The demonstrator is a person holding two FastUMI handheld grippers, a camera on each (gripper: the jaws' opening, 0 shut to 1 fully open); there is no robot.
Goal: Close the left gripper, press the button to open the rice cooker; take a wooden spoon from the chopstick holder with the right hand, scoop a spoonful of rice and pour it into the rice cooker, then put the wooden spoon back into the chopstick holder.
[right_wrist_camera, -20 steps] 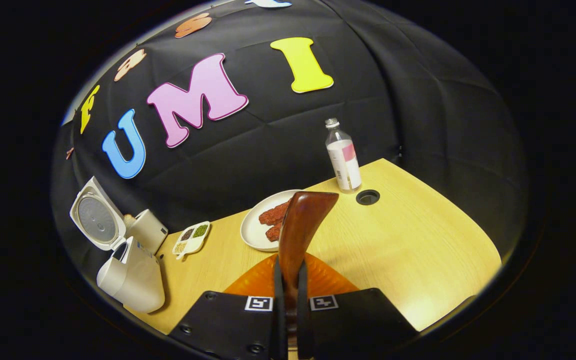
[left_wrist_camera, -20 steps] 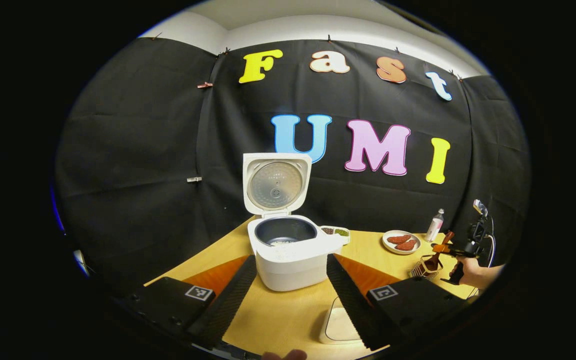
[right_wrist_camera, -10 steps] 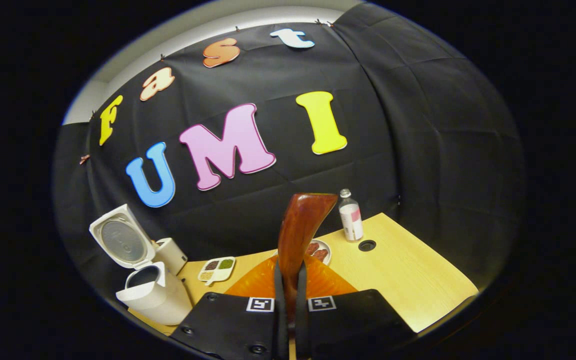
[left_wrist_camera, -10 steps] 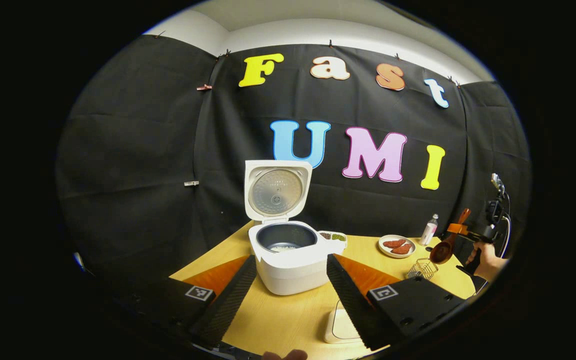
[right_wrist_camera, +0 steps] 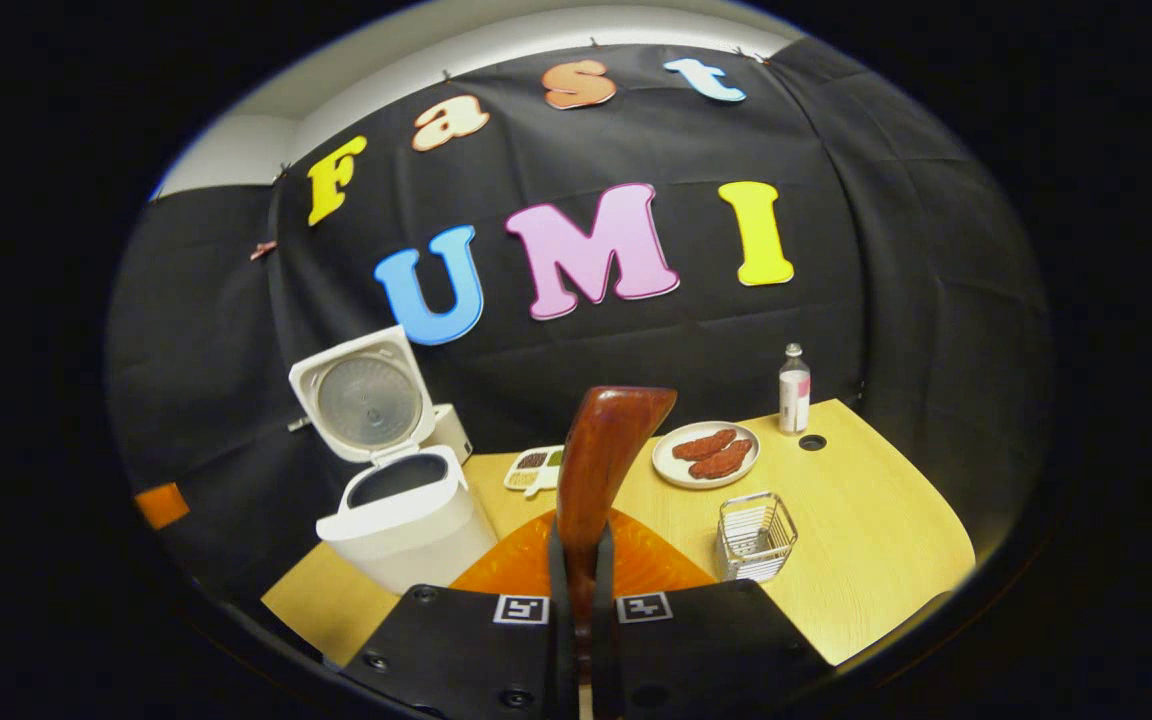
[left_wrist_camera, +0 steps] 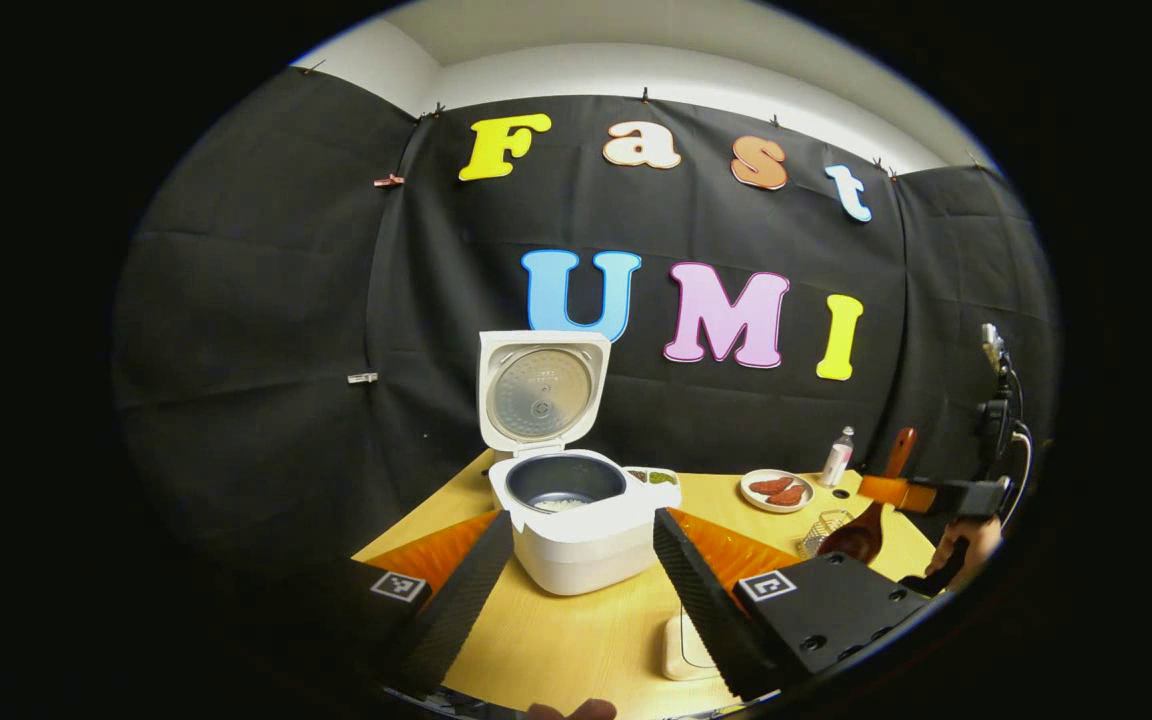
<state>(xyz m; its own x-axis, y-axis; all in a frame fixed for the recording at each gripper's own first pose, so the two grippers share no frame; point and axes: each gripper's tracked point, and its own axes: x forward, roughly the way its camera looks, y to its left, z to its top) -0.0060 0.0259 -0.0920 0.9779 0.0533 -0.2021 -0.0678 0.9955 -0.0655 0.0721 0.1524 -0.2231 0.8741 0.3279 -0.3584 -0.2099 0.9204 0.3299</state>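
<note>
Within the last second the right gripper (right_wrist_camera: 576,610), fingers pinching the wooden spoon (right_wrist_camera: 599,460), had swung from above the wire holder (right_wrist_camera: 754,536) toward the open rice cooker (left_wrist_camera: 571,495), likely bound for scooping; left gripper (left_wrist_camera: 581,590) fingers stayed spread.

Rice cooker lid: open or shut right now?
Open. The rice cooker lid stands upright behind the body, its metal inner plate facing forward, and the dark inner pot is exposed.
</note>
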